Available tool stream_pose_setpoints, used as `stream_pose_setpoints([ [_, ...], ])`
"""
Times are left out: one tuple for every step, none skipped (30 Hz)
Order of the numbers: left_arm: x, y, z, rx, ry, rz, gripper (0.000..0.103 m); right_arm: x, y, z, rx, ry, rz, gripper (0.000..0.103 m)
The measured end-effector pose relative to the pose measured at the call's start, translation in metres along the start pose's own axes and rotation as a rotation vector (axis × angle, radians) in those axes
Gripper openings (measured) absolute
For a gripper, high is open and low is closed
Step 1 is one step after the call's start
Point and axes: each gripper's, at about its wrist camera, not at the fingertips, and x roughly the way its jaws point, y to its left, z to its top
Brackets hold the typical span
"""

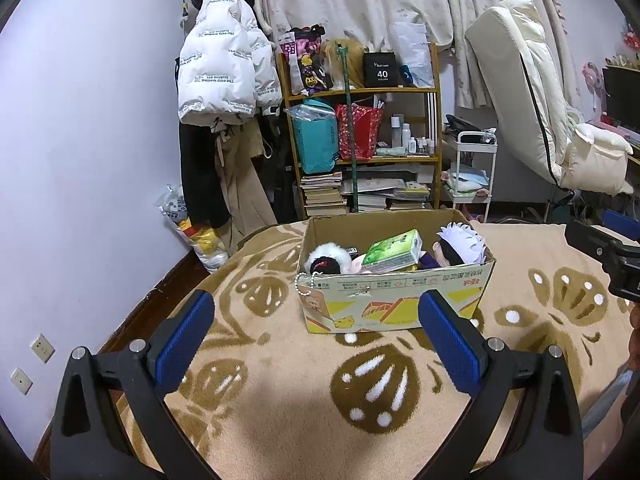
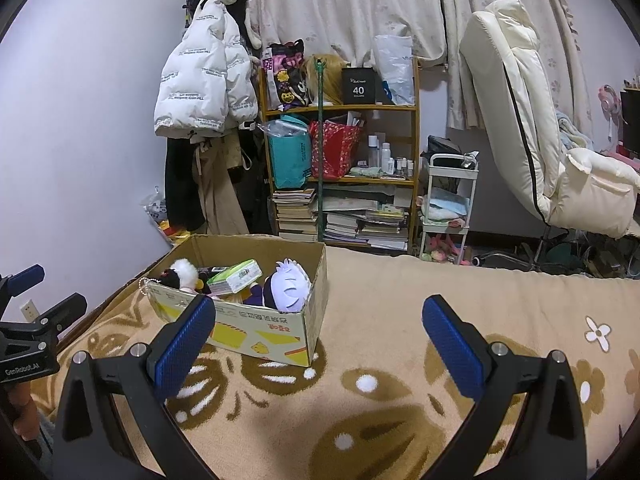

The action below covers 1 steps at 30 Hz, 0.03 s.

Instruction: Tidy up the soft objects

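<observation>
A cardboard box point(image 1: 394, 304) sits on a beige blanket with brown leaf shapes point(image 1: 280, 380), which covers a bed. Inside the box lie the soft things: a plush doll with white spiky hair point(image 1: 460, 244) at the right end, a green pack of tissues point(image 1: 394, 254) leaning in the middle, and a black-and-white fluffy plush point(image 1: 326, 260) at the left end, its bead chain and tag hanging over the front wall. The left tongs point(image 1: 316, 328) hang above the blanket just in front of the box, blue pads spread wide, nothing between them. The right tongs point(image 2: 320, 338) hover to the right of the box, also spread wide and empty; the box point(image 2: 256, 332) stands ahead and to their left. Each tool shows at the edge of the other's view. Behind the bed stand a wooden shelf point(image 1: 360, 92) crowded with bags, bottles and books, a white puffer jacket point(image 1: 218, 76) hanging on the wall, and a cream reclining chair point(image 2: 532, 128).
</observation>
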Motion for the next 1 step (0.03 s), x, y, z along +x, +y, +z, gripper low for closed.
stream_pose_setpoints([
  [-0.0002,-0.0003,0.0001,-0.001,0.0,-0.002,0.101,-0.0001,-0.0003,0.0,-0.001,-0.001,0.0,0.103],
])
